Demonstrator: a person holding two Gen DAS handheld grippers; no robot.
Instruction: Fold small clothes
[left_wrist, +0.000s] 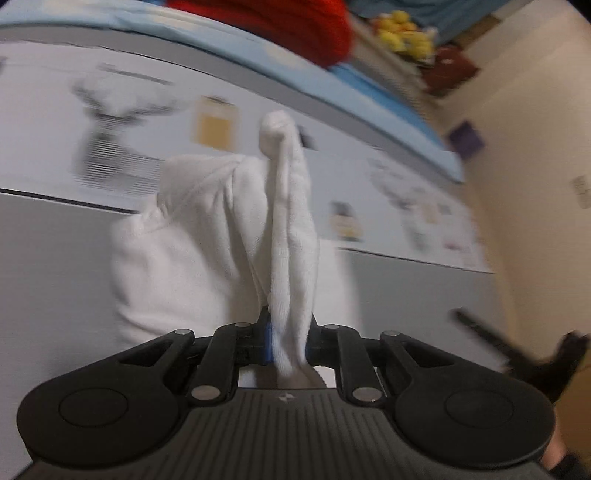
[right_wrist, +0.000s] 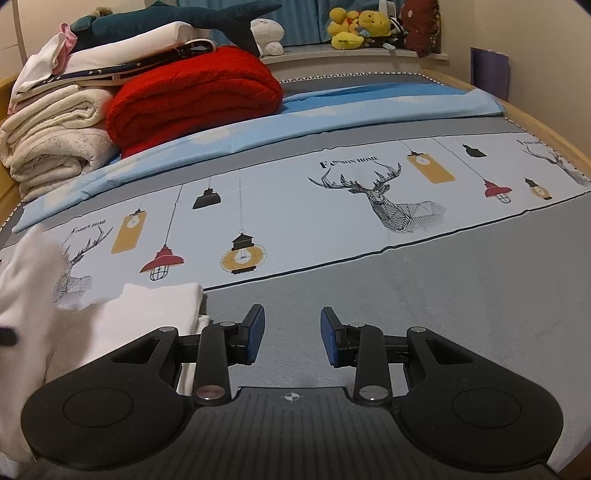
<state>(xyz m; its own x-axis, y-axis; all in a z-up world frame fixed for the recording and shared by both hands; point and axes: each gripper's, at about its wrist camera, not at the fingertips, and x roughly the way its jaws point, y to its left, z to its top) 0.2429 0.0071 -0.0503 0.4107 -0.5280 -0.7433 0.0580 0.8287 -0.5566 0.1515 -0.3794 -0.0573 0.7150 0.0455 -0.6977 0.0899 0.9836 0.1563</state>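
In the left wrist view my left gripper (left_wrist: 290, 339) is shut on a bunched fold of a white garment (left_wrist: 207, 236), which hangs lifted off the bed and blurred by motion. A knotted tip of the cloth (left_wrist: 275, 131) sticks up ahead of the jaws. In the right wrist view my right gripper (right_wrist: 292, 338) stands open over the grey part of the bedspread (right_wrist: 424, 295), with nothing between its blue pads (right_wrist: 256, 332). The white garment (right_wrist: 122, 317) lies folded at that gripper's left, and a blurred lifted part of it (right_wrist: 26, 280) fills the left edge.
A red blanket (right_wrist: 192, 96) and a stack of cream towels (right_wrist: 55, 144) sit at the bed's far left. Plush toys (right_wrist: 358, 26) line the far ledge. A wooden bed frame (right_wrist: 546, 122) and a cream wall bound the right side. A dark object (left_wrist: 554, 362) shows at the right edge.
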